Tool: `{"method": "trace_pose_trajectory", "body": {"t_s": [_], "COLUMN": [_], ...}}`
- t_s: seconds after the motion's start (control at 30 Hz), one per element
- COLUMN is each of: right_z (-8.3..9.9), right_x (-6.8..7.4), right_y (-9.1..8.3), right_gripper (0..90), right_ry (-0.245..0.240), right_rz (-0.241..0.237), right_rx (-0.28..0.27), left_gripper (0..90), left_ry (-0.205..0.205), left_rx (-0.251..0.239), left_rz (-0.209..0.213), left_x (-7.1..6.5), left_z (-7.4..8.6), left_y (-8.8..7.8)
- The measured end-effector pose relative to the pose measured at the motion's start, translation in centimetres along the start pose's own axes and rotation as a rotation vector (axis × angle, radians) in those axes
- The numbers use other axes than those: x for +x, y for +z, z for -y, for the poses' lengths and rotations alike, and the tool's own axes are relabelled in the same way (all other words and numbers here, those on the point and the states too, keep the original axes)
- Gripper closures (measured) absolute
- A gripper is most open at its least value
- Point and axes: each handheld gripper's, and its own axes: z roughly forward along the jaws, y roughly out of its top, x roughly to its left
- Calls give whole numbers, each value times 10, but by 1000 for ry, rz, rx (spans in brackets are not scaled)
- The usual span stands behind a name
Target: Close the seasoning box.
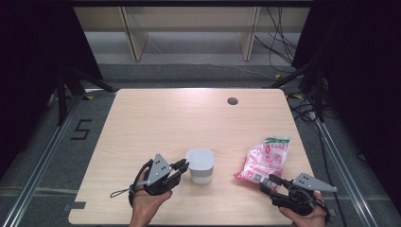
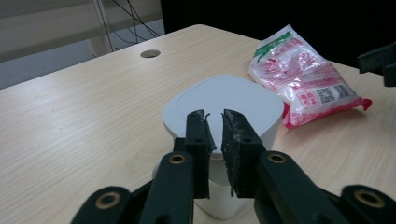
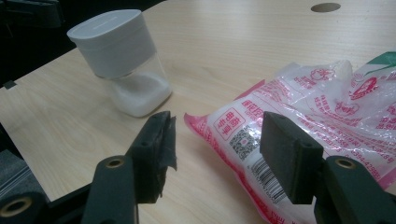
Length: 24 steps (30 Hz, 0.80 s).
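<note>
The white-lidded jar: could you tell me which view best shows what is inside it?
The right gripper view: the jar stands side-on, white powder visible through its clear lower wall. The left gripper view shows mostly its lid behind the jaws; the high view shows it small, from above.

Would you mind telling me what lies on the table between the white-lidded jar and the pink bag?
Nothing: in the high view, bare wooden table separates the jar from the pink bag; the right gripper view shows likewise.
</note>
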Motion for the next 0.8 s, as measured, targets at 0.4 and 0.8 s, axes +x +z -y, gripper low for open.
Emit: {"method": "trace_pose_trajectory", "body": {"t_s": [0.4,0.8], "right_z": [0,1], "right_x": [4,5], "right_y": [6,8], "right_gripper": [436,406], "right_ry": [33,9], "right_rz": [-25,-26], "right_rx": [5,15], "left_gripper": [473,352], "left_ry": [-82,-92], "left_rx": [10,18], "left_rz": [33,15], "left_x": [-1,-3], "left_z": [14,32], "left_y": [-8,-18]}}
